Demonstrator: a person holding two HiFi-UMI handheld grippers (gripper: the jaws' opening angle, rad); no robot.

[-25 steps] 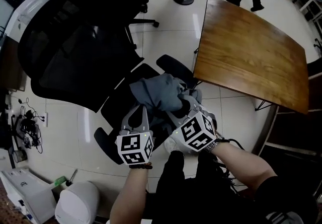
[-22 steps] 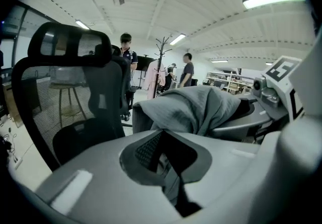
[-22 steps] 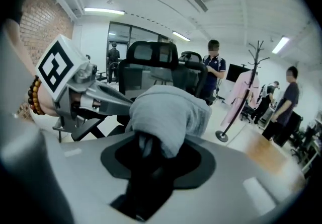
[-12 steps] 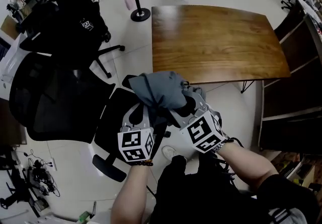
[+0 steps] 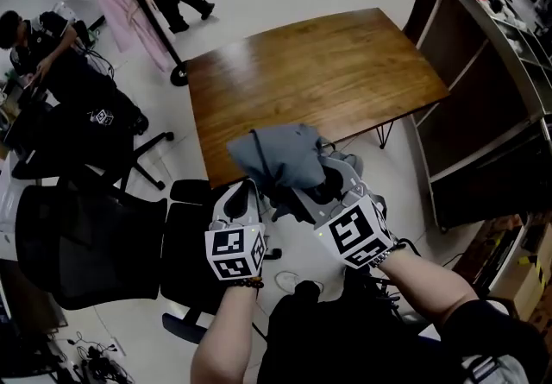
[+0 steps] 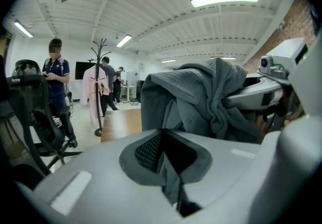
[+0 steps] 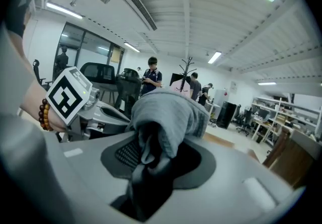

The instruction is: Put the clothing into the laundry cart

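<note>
Carrying is the step in hand. The grey garment (image 5: 278, 160) is held bunched in the air over the near edge of the wooden table (image 5: 319, 63), beside the black office chair (image 5: 86, 240). The left gripper (image 5: 244, 194) pinches a thin fold of it between closed jaws, and the right gripper (image 5: 332, 179) clamps a thicker wad. No laundry cart appears in any view, so it probably lies outside the frames. Next move: locate the cart, bring both grippers over its opening, then release both grips together.
</note>
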